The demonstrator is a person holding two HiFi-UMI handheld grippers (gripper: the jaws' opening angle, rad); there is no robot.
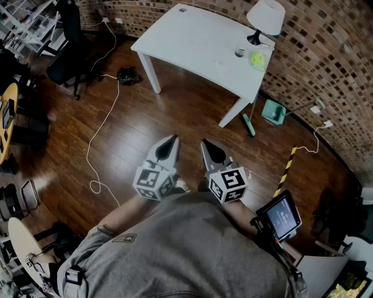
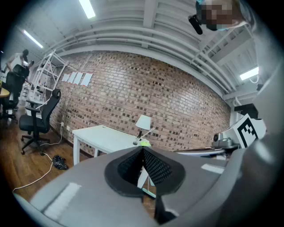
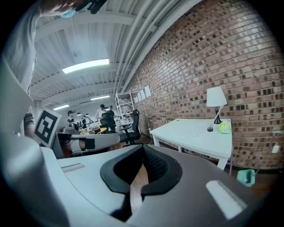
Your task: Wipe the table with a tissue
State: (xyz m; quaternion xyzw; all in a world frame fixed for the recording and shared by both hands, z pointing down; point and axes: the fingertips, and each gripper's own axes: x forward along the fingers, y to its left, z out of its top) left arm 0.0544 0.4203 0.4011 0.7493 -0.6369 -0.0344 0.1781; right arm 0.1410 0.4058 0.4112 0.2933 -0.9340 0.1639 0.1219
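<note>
A: How are the two grippers held?

B: Both are held low and near, side by side above the wooden floor [image 1: 175, 110], well apart from the table. The left gripper [image 1: 172, 139] is clenched. Its ribbed pads [image 2: 157, 167] are pressed together at the tip, and nothing is caught between them. The right gripper [image 3: 143, 146] is clenched likewise, with nothing held.

A: And where is the table to be found?

B: The white table [image 1: 198, 41] is set far ahead, against the brick wall [image 1: 332, 64]. On its right end a white lamp [image 1: 265, 16] is stood, and a small dark object [image 1: 239, 52] and a yellow-green thing [image 1: 257, 58] are placed just beside its base. Whether that thing is the tissue cannot be told.

A: What else is seen on the floor?

B: A white cable [image 1: 96, 139] is trailed across the left side, a black office chair [image 1: 67, 41] is parked far left, and a teal dustpan [image 1: 273, 110] is seen by the wall — just right of the table's right legs.
</note>
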